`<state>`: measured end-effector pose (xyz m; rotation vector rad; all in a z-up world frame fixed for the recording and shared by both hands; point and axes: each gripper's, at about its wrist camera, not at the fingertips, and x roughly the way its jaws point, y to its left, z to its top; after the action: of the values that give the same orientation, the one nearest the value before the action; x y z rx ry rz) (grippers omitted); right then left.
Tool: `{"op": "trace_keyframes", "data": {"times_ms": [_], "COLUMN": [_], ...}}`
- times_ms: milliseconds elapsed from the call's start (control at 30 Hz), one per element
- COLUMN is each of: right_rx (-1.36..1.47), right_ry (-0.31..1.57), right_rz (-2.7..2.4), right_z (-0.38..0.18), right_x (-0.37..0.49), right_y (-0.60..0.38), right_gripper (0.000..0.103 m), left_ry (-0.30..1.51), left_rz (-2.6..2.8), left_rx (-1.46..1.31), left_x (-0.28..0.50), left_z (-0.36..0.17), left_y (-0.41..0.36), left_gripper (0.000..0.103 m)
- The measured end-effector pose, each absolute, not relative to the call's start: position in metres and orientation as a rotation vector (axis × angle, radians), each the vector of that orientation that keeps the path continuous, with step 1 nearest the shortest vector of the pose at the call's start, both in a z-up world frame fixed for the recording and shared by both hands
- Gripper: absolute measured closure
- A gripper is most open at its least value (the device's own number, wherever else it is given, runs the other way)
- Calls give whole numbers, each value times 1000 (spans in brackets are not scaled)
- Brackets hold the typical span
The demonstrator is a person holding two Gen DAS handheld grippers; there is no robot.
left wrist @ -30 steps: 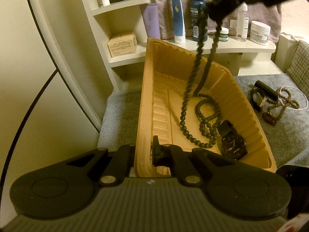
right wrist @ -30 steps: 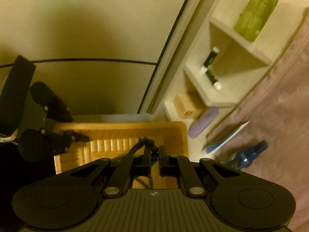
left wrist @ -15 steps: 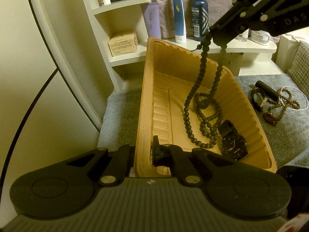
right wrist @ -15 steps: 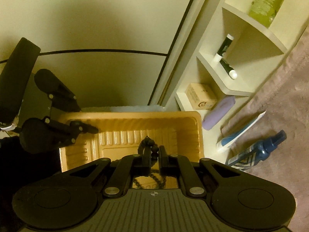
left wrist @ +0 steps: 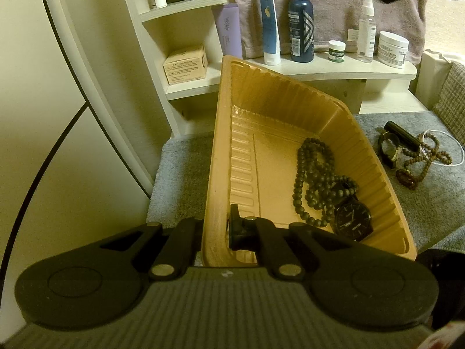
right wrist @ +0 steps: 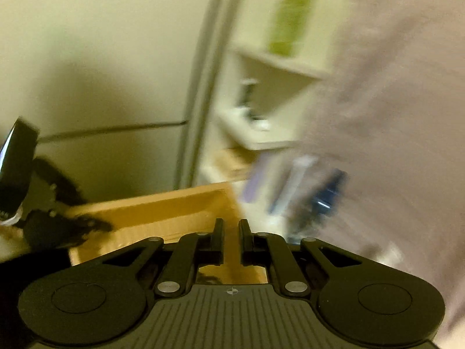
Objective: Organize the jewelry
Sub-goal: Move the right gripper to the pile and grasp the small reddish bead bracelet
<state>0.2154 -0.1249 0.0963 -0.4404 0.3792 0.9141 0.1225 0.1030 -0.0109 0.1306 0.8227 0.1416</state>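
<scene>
Left wrist view: your left claw [left wrist: 216,229] is clamped on the near rim of the tan tray [left wrist: 375,171], holding it tilted. The dark bead necklace [left wrist: 315,180] lies coiled at centre right of the tray floor, draped against a black watch [left wrist: 353,222]. On the grey mat [left wrist: 436,203] at right frame, a second watch [left wrist: 389,149] and a brown bead strand [left wrist: 421,157] lie tangled, well apart from the tray. Judged: beads are limp, light and prone to slide; pinch several beads at a bunched loop. Take the watch by its strap.

Right wrist view: heavily blurred. Your right claw [right wrist: 231,240] stands nearly closed, a narrow gap between its fingers, nothing held. The tray shows lower left.
</scene>
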Motion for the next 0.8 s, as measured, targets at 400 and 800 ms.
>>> {"op": "trace_keyframes", "data": {"times_ms": [400,800], "right_rx": [13,166], "right_ry": [554,687], "right_rz": [481,487], "right_z": [-19,-96], "right_x": [176,164], "right_y": [-241,-216], "right_gripper": [65,66], "left_ry": [826,826], "left_rz": [140,145], "left_rx": [138,144], "left_x": [123,123], "left_z": [-10,-9], "left_y": [102,100], "left_gripper": [100,100]}}
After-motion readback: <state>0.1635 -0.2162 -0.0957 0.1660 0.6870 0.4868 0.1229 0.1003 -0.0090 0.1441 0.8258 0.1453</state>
